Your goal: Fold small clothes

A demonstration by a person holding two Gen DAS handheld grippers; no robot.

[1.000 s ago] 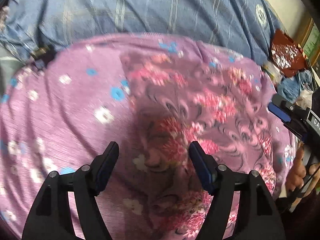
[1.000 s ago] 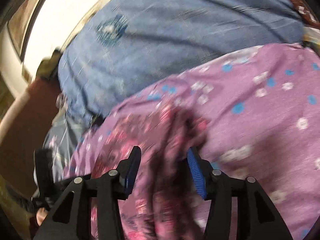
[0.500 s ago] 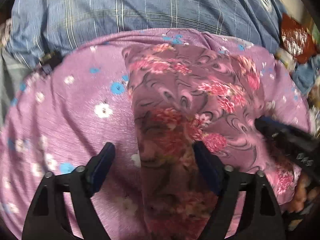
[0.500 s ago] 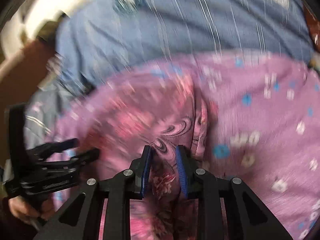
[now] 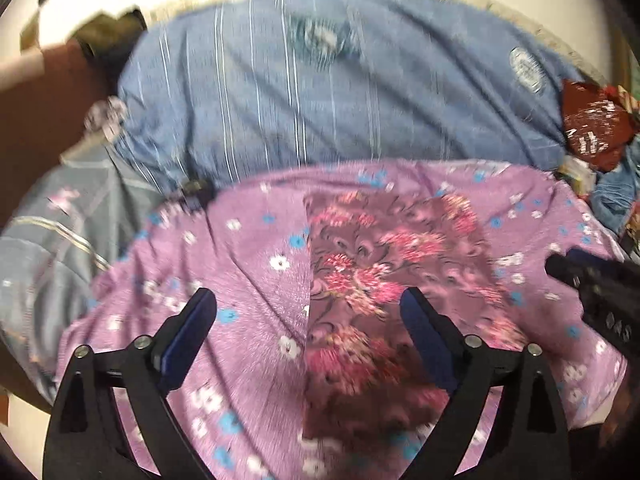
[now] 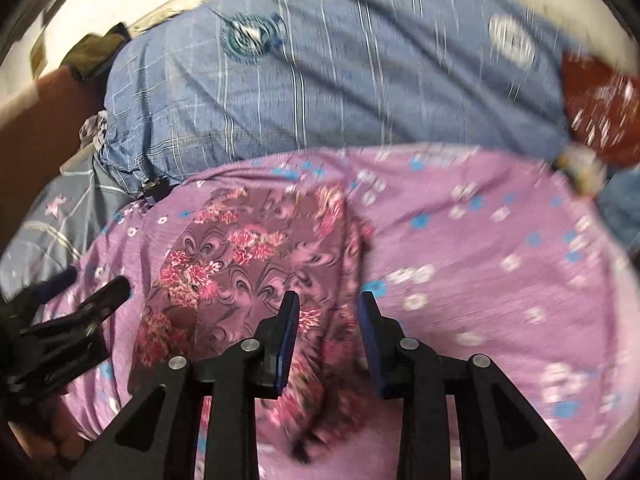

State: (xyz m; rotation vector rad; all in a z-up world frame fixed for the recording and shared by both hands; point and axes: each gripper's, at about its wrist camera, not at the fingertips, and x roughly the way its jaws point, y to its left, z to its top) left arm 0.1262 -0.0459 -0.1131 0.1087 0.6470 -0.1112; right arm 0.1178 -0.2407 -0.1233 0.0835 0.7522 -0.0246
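While both tools hover spread and empty, a folded garment lies ahead.
Nearest, the right tool (image 6: 326, 340) straddles the right edge of the maroon floral cloth strip (image 6: 248, 264); left tool (image 5: 308, 344) spans its left edge; the strip runs lengthwise away over the purple flowered bedspread (image 5: 248, 280).

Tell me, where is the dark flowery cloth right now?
The dark flowery cloth lies flat on the purple sheet, between the left gripper fingers, below the blue pillow.
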